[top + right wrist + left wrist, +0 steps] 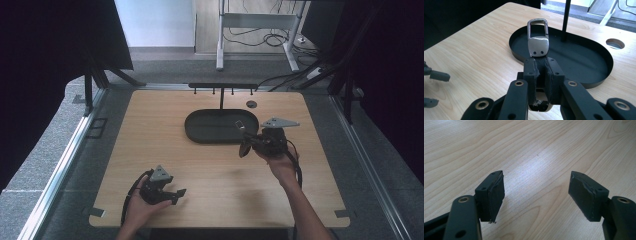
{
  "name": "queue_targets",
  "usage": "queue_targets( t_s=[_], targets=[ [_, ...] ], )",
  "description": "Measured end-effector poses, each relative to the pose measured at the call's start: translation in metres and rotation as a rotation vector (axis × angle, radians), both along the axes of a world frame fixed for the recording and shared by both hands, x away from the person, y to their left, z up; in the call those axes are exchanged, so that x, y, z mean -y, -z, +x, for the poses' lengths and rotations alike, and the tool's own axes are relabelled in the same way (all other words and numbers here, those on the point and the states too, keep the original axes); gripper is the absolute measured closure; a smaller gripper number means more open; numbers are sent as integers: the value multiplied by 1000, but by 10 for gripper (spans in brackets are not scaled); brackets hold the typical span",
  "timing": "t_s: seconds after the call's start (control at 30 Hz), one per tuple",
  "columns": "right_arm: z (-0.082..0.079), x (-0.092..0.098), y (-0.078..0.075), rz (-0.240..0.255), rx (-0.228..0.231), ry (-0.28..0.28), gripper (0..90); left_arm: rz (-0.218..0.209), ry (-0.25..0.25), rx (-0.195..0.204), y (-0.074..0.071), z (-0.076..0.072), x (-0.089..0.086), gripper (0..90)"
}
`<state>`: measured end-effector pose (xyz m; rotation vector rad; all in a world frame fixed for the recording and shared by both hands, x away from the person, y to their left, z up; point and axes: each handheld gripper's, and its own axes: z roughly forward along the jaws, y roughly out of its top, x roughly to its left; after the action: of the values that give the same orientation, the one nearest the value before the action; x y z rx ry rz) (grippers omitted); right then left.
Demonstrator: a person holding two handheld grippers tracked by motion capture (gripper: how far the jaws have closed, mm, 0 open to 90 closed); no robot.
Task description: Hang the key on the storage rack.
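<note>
Gripped between the closed jaws of the right gripper [541,75], a metal clasp [538,41] on a dark strap is held over the near rim of the black oval tray [599,53], probably for hanging on the tray's upright post [566,20]. The left gripper [162,189] is rested open-jawed near the worktop's [210,175] front edge, kept clear.

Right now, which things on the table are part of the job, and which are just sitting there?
In play:
- metal buckle, clamped in the right claw
- black oval tray with its upright post

Idle:
- left claw, open over bare table
- round hole in the tabletop
</note>
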<state>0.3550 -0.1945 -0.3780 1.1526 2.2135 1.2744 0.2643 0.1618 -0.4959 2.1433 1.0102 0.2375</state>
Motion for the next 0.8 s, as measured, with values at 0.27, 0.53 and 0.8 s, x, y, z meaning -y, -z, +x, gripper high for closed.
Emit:
queue_targets(
  t_s=[0.27,0.53,0.8],
  targets=[
    [7,2,-7,9,13,24,802,0,0,1,0,0,0,297],
    [15,7,-5,16,7,51,802,-1,-2,0,0,0,0,297],
    [23,12,-8,17,6,73,802,-1,-2,0,0,0,0,297]
  ],
)
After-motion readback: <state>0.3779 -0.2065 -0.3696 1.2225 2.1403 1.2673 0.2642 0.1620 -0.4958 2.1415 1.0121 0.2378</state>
